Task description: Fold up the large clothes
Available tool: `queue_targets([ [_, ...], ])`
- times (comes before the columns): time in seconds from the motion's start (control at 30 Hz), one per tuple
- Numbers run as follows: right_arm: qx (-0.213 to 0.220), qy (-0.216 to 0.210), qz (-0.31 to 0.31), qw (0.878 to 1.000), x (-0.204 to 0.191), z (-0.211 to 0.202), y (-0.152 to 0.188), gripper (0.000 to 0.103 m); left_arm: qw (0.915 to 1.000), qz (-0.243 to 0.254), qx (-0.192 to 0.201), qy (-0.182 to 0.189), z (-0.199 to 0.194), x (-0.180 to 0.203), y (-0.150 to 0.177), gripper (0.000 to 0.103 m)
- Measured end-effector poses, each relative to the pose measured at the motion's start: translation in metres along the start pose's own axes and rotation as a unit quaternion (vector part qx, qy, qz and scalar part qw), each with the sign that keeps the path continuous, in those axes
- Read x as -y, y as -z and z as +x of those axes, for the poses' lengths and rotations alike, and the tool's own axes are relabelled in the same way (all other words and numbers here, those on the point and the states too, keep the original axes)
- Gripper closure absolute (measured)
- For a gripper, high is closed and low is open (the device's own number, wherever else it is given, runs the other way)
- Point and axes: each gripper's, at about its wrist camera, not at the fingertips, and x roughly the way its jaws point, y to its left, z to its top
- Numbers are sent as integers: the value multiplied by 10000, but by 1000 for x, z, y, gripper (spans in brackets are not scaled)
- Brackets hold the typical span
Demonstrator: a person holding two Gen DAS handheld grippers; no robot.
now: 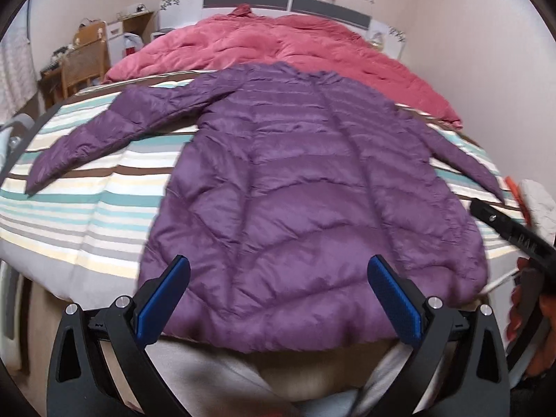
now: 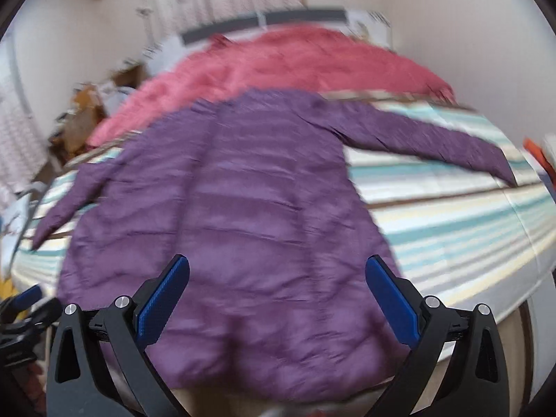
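A long purple quilted coat [image 1: 295, 187] lies flat on the striped bed, back up, hem at the near bed edge, both sleeves spread out to the sides. My left gripper [image 1: 278, 271] is open and empty, held just above the hem. My right gripper [image 2: 276, 271] is also open and empty, over the lower part of the coat [image 2: 236, 215]. The right view is blurred. The right gripper's black body [image 1: 514, 232] shows at the right edge of the left wrist view.
A pink-red duvet [image 1: 278, 45] lies bunched behind the coat toward the headboard [image 1: 288, 1]. The striped bedsheet [image 1: 87, 187] shows on both sides. A wooden chair [image 1: 83, 66] and cluttered furniture stand at the left. Walls close the room at the right.
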Motion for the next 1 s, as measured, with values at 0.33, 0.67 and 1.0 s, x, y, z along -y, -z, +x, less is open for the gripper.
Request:
queue_targets([
  [0.33,-9,449,1694,9845,141,72,-49,5,9983,91,-108,-573,47,-25,-38,2],
  [0.67,231,83,3809,9243,265,129,-85,33,9960,-226,-96,-859,96,-43,-75,2],
  [1.0,952,137,5047,8579,315,146,-101,41,9915,-455,-132,-1212,130,-68,-83,2],
])
